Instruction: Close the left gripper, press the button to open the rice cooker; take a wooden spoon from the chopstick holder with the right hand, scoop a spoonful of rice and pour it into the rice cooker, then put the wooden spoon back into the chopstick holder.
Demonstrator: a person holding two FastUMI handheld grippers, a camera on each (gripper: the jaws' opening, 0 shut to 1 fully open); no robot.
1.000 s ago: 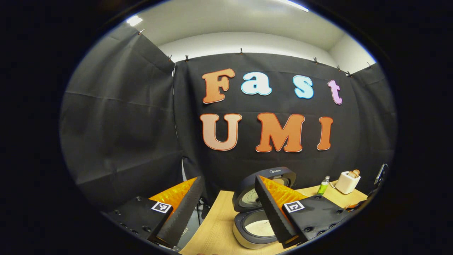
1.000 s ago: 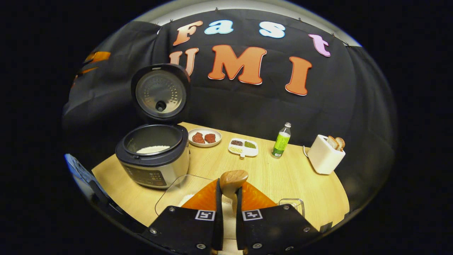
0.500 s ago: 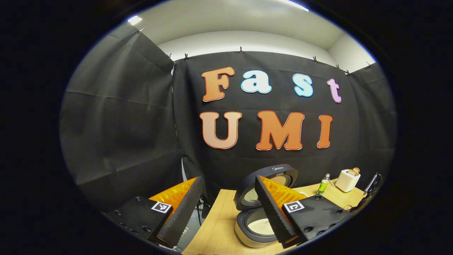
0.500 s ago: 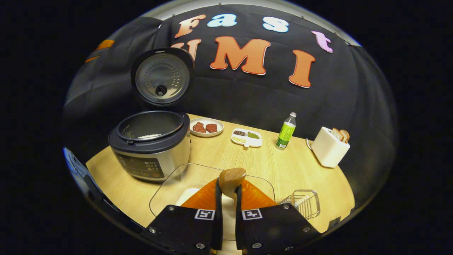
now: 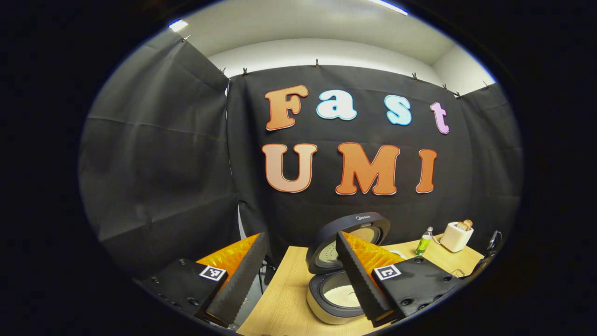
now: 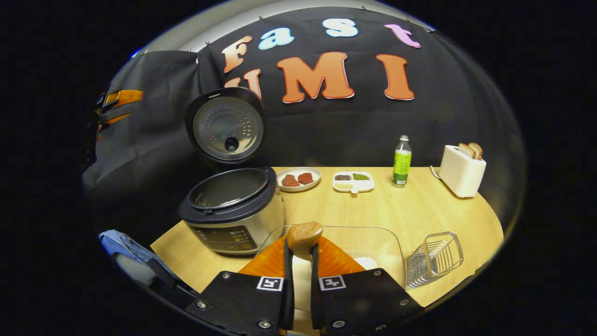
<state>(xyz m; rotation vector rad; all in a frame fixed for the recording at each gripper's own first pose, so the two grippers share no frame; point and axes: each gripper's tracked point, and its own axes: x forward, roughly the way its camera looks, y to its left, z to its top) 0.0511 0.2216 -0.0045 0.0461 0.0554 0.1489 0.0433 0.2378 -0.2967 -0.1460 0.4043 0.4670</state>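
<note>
The rice cooker (image 6: 233, 212) stands on the table with its lid (image 6: 228, 128) raised; white rice (image 5: 343, 296) lies in its pot. My right gripper (image 6: 301, 243) is shut on the wooden spoon (image 6: 304, 234), whose rounded end sticks up between the fingers; the rest of the spoon is hidden. It hovers over a clear glass dish (image 6: 373, 238) holding rice. The wire chopstick holder (image 6: 433, 259) lies to the right of the dish. My left gripper (image 5: 300, 237) is open and empty, raised to the left of the rice cooker (image 5: 336, 294). That left gripper (image 6: 116, 99) also appears far left.
Along the back of the table (image 6: 410, 210) stand a plate of meat (image 6: 298, 178), a divided dish of grains (image 6: 353, 181), a green bottle (image 6: 401, 161) and a white toaster (image 6: 461, 170) with bread. A blue sleeve (image 6: 123, 242) is at the table's near left corner.
My right gripper has swung to the right with the spoon, bringing the chopstick holder further into view. The left gripper has barely moved and stays open.
</note>
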